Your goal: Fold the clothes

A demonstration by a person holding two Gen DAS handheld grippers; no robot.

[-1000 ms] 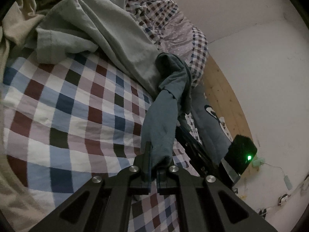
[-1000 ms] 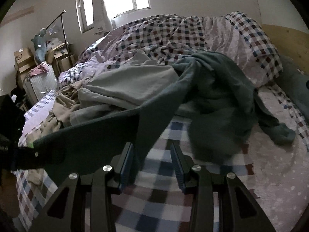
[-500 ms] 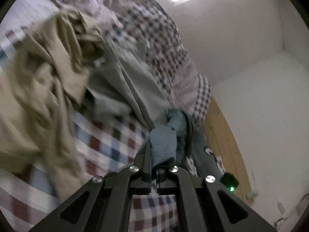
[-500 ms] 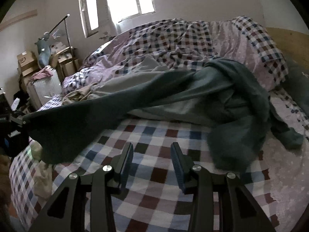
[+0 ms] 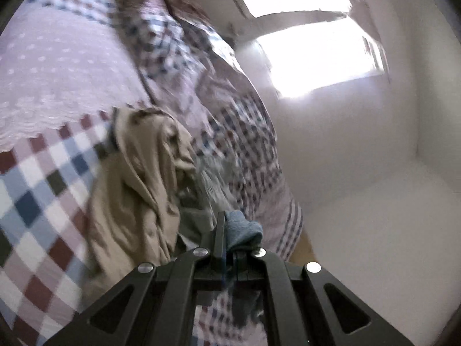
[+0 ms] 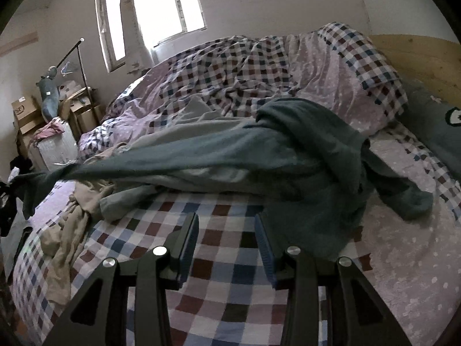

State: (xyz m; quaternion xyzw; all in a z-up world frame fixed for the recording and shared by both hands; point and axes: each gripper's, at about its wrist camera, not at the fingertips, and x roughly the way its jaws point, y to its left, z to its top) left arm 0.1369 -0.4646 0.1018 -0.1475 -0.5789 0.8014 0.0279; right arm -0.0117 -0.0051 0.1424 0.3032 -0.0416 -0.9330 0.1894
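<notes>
Three garments on bed (image 6: 236,282): teal garment (image 6: 302,155) left claw (image 5: 229,242) is gripping; right claw (image 6: 226,248) is hanging released, empty.

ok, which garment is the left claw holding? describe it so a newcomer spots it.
On the checked bed, a pile of clothes lies mid-mattress. It is the dark teal garment stretched from the pile toward the left claw. Neighbours are pale grey-green and beige.

My fingers (image 6: 188,245) black. Garment (image 6: 288,155) dark teal. Bedsheet (image 6: 224,265) checked white, blue, maroon. Another garment (image 5: 138,196) beige. Duvet (image 6: 245,69) same check, lilac dotted panels. Headboard (image 6: 417,57) pale wood.
</notes>
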